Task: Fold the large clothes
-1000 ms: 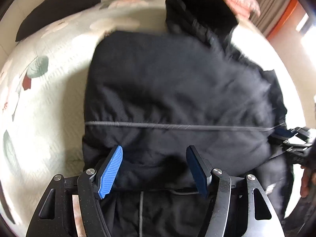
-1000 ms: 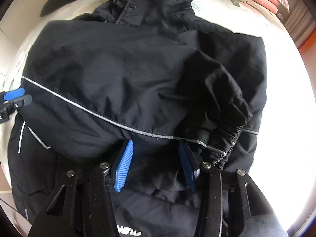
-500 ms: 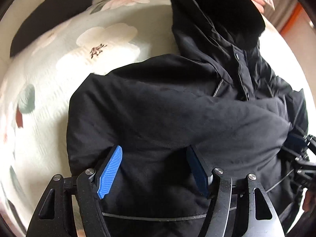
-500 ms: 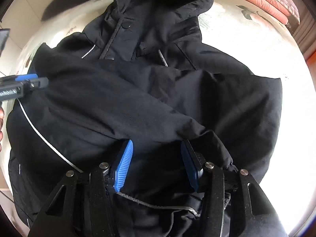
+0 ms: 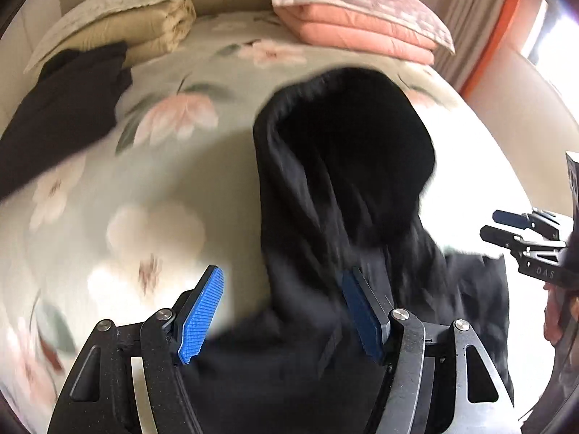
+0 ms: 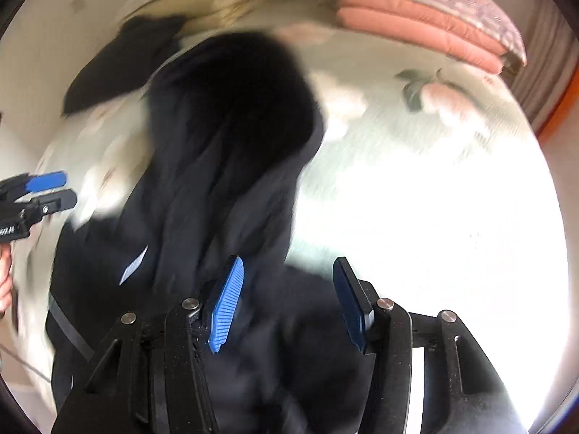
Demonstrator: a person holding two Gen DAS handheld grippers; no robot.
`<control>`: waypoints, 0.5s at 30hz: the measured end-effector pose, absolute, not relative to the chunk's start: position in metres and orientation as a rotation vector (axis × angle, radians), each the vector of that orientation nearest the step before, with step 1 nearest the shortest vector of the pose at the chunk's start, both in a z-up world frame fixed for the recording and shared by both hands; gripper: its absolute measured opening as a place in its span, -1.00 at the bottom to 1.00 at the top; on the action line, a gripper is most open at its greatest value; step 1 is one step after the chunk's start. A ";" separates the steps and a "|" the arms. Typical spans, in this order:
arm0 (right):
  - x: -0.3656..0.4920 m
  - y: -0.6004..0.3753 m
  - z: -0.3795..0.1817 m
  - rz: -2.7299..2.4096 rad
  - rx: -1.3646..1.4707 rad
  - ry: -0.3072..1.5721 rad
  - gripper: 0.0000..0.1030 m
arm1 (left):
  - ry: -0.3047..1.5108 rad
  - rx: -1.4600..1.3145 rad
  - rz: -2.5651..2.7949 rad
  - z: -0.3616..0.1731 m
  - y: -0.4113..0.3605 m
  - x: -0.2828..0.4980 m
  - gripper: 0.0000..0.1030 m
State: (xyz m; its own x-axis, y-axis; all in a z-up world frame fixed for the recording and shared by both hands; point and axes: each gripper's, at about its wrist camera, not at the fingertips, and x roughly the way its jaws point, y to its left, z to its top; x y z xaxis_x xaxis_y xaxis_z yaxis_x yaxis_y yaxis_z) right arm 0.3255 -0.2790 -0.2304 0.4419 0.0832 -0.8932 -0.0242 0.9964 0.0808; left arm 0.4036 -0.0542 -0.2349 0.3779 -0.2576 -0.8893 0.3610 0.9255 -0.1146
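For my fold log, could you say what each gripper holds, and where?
Nothing: left gripper and right gripper, whose jaws have just been opening, stand open above the black jacket, pads empty.

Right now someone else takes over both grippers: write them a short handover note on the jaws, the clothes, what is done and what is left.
Left gripper: jaws open, nothing held, over the jacket's left edge.
Right gripper: jaws have just been opening, nothing pressed between them, over the jacket's right edge.
Black hooded jacket: lies on the floral bedspread, hood pointing toward the pillows, bottom part folded up over the body.
Another dark garment lies at the far left by the beige bedding; pink bedding lies at the far right.
Done: first fold of the jacket.
Left: probably tuck the hood down, then finish the folding; views are blurred, so check first.
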 end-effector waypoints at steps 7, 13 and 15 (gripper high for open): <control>0.417 -0.289 -0.266 0.024 0.190 1.092 0.08 | 1.099 0.044 -0.353 -0.267 -0.080 0.497 0.36; 0.448 -0.288 -0.306 -0.063 0.118 1.137 0.03 | 1.163 0.031 -0.337 -0.298 -0.057 0.521 -0.67; 0.444 -0.296 -0.313 -0.091 0.124 1.137 0.00 | 1.149 -0.011 -0.378 -0.302 -0.037 0.513 -0.66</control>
State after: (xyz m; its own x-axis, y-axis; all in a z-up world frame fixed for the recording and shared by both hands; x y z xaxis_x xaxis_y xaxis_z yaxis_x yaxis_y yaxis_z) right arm 0.4439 -0.2960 -0.3132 0.4177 -0.0097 -0.9085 0.1354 0.9894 0.0517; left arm 0.5129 -0.0367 -0.3022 0.3536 -0.2976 -0.8868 0.2865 0.9369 -0.2002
